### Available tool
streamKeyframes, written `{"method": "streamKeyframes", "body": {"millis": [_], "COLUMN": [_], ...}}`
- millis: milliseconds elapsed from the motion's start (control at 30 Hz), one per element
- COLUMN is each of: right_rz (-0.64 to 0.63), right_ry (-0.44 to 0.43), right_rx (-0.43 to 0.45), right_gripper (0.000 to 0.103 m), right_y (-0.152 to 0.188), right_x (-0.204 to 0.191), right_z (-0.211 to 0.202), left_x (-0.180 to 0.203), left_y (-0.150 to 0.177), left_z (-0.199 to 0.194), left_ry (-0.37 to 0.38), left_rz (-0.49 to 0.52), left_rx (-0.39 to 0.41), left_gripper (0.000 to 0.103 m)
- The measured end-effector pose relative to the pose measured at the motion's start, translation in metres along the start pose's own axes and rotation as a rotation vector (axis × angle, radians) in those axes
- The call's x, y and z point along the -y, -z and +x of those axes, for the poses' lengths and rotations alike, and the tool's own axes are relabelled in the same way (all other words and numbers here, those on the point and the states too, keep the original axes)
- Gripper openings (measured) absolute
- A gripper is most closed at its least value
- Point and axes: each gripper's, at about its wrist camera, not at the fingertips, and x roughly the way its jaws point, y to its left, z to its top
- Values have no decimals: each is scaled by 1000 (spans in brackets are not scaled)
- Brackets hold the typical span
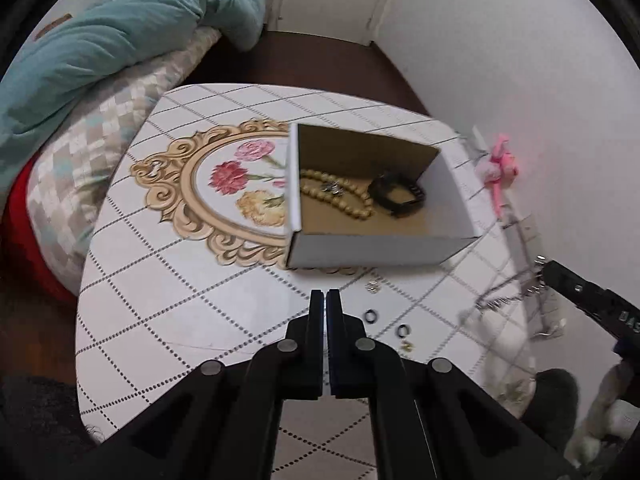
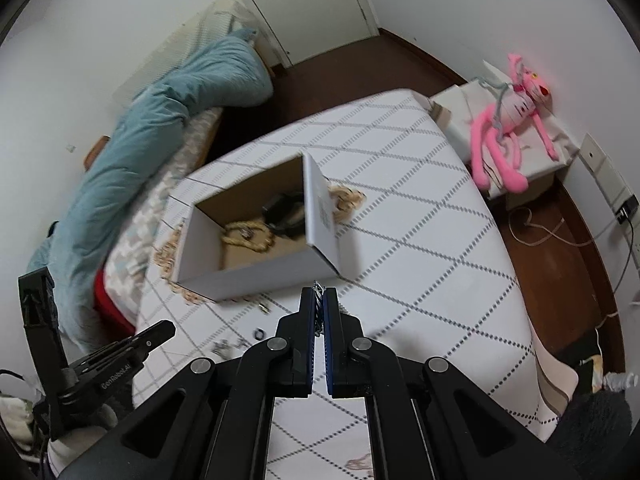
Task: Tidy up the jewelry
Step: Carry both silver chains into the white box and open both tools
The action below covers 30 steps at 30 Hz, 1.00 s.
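Closed fingers (image 1: pixel 325 300) over tiled tabletop (image 1: pixel 180 280), bed (image 1: pixel 100 60) beyond

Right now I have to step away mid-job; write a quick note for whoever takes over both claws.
Left claw: shut, empty, above the table.
Right claw: shut on a silver chain that hangs blurred off it, near the box's front corner.
Done: bead necklace, a small silver piece and black bracelet lie in the box.
Left: drop the chain in; then the loose small pieces in front of the box, two dark rings, a silver bit and a gold bit.
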Motion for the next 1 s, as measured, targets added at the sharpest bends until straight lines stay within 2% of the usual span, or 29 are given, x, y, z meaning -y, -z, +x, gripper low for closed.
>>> {"method": "streamKeyframes", "body": {"millis": [33,100,167,200,233,367,533,567,600,633,667,767,900,1000], "right_rz": [-5,-17,-20,-19,-17,7,35,43,50,54,58,64,68,61], "right_ry": [-2,0,4,6,12,33,70,74,79,81,85,86,72,55], "right_rx": [5,11,6,3,-2,-32,-63,-70,-77,-80,-84,-90,-82,-70], "right_gripper": [4,4,4,4,4,4,4,4,4,4,4,4,4,4], "right_y": [-2,-5,-4,-3,-1,10,24,26,28,29,30,32,28,25], "right_x": [-3,-7,-8,-8,-7,3,17,20,23,26,28,32,32,28], "right_z": [-2,-3,0,2,5,17,33,36,39,41,42,45,41,35], "left_x": [-2,-8,-13,-16,-20,-21,8,14,18,21,24,26,18,9], "left_y": [-1,-1,4,7,11,24,32,34,36,37,38,39,40,39], "left_z": [2,11,30,38,48,74,80,82,82,82,82,81,75,56], "left_ry": [32,38,13,-4,-9,-58,-206,-234,-247,-236,-238,-231,-183,-134], "left_rz": [-14,-38,-58,-68,-84,-77,76,104,125,139,149,154,103,67], "left_rx": [-20,-43,-99,-117,-133,-181,-128,-115,-102,-87,-83,-82,-86,-63], "left_gripper": [1,4,21,42,46,46,45,44,33,11,3,3,3,3]}}
